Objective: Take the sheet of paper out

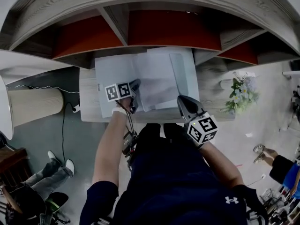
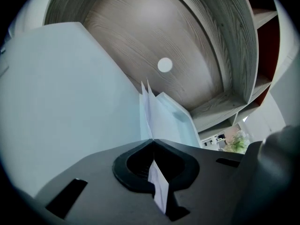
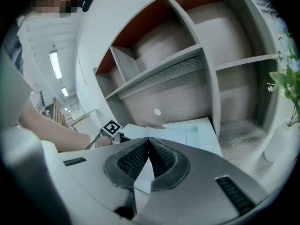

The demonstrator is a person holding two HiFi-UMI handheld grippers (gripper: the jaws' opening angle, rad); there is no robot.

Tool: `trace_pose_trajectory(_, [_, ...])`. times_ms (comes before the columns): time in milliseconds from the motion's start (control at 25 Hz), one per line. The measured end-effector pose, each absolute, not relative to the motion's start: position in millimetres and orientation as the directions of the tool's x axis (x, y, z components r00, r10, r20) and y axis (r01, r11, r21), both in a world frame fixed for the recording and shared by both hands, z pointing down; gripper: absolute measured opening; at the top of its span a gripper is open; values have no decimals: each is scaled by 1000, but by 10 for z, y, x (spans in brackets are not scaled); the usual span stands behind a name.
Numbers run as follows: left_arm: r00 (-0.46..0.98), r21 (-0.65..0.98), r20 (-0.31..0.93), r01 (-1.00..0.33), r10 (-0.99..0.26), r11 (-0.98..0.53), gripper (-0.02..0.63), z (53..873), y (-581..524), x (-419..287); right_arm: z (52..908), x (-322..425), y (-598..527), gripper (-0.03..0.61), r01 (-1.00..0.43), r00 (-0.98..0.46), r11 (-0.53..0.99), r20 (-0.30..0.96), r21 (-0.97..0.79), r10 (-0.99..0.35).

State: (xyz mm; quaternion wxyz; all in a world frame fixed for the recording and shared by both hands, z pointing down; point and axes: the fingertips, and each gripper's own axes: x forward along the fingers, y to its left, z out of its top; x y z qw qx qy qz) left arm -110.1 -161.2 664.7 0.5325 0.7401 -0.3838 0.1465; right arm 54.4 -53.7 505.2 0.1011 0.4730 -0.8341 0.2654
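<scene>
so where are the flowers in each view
head view: flowers right of centre, on the wood surface
left gripper view: flowers small, lower right, below the shelf
right gripper view: flowers at the far right edge, in a white vase
shared landmark: open white folder, left of the flowers everywhere

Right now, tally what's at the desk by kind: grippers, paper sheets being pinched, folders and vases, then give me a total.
Black two-jaw grippers: 2 (left gripper, right gripper)
White paper sheet pinched in the left gripper: 1
Open white folder: 1
White vase with flowers: 1
Total: 5
</scene>
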Motion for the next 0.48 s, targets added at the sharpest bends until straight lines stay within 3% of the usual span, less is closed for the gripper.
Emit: trace_pose_trajectory(480, [638,667,620,-735,-457,-120,15,6450,-1494,-1437,4986,423,-526,14,-827,-559,448,407,-341,-722])
